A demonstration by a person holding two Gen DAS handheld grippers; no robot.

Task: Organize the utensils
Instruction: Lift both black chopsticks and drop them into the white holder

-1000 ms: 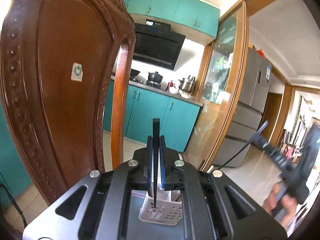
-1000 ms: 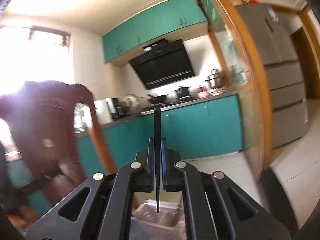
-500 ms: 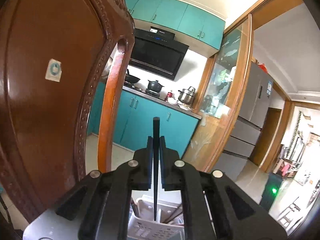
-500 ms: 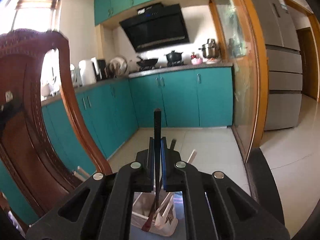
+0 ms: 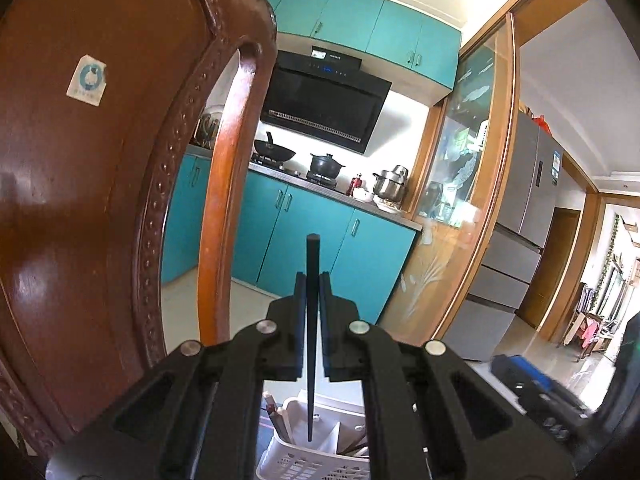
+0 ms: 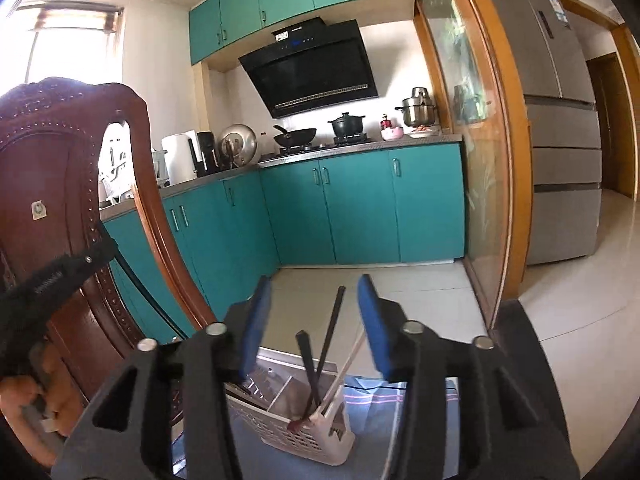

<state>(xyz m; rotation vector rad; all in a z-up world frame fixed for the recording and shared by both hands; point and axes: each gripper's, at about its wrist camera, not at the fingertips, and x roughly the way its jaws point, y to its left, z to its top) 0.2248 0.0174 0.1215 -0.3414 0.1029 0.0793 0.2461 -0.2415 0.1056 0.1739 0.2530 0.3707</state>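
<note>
In the left wrist view my left gripper [image 5: 313, 280] is shut on an upright black chopstick [image 5: 312, 252]. Its lower tip hangs just above a white perforated basket [image 5: 320, 460]. In the right wrist view my right gripper [image 6: 314, 280] is opening, its blue pads [image 6: 256, 320] well apart and touching nothing. Between and beyond them a black chopstick [image 6: 333, 320] leans in the near compartment of the basket [image 6: 280, 428], crossing a second black chopstick [image 6: 305, 356] and a pale one [image 6: 344, 372].
A carved wooden chair back [image 5: 80, 200] stands close on the left, also in the right wrist view [image 6: 48, 184]. The basket rests on a blue cloth [image 6: 380, 412]. A person's hand [image 6: 20, 404] shows at the left edge. Teal kitchen cabinets [image 6: 360, 208] lie beyond.
The right jaws have parted, and the black chopstick they held now leans in the basket. Both grippers have dipped toward the basket. The left still grips its chopstick.
</note>
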